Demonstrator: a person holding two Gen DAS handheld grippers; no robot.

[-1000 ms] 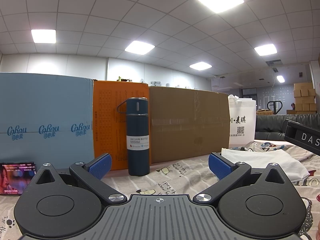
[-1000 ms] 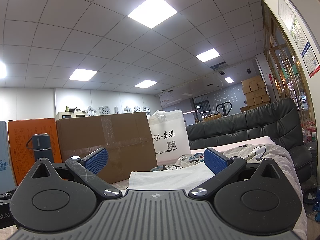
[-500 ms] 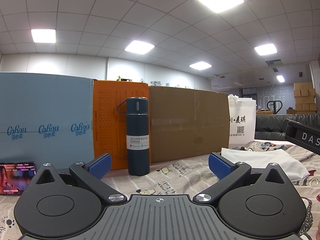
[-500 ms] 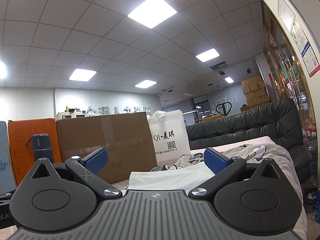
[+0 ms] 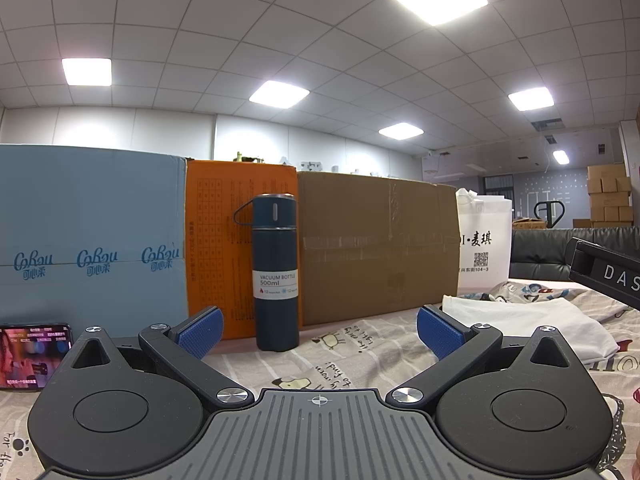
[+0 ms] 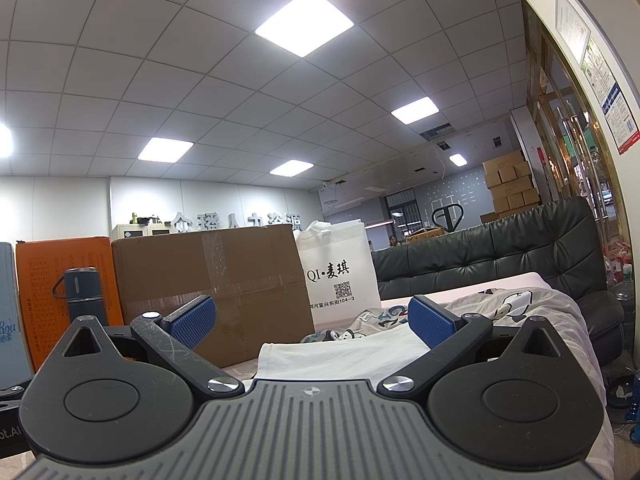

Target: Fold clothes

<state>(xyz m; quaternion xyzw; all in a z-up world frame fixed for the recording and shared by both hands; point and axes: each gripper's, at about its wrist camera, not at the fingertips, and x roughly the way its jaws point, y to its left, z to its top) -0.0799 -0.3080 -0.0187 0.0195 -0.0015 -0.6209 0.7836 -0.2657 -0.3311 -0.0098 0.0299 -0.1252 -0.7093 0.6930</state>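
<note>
The left gripper (image 5: 318,330) gapes wide, holding nothing, a vacuum bottle (image 5: 276,272) upright beyond it on the printed sheet (image 5: 352,356) — right of that lies the folded white shirt (image 5: 528,320), long axis left-to-right; the right gripper (image 6: 312,322) likewise spread, empty, low over the shirt

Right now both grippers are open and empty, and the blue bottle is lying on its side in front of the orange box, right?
Not quite. The bottle stands upright, not on its side; the left wrist view shows it. The rest holds: it is in front of the orange box, and the left gripper and right gripper are both open and empty.
</note>
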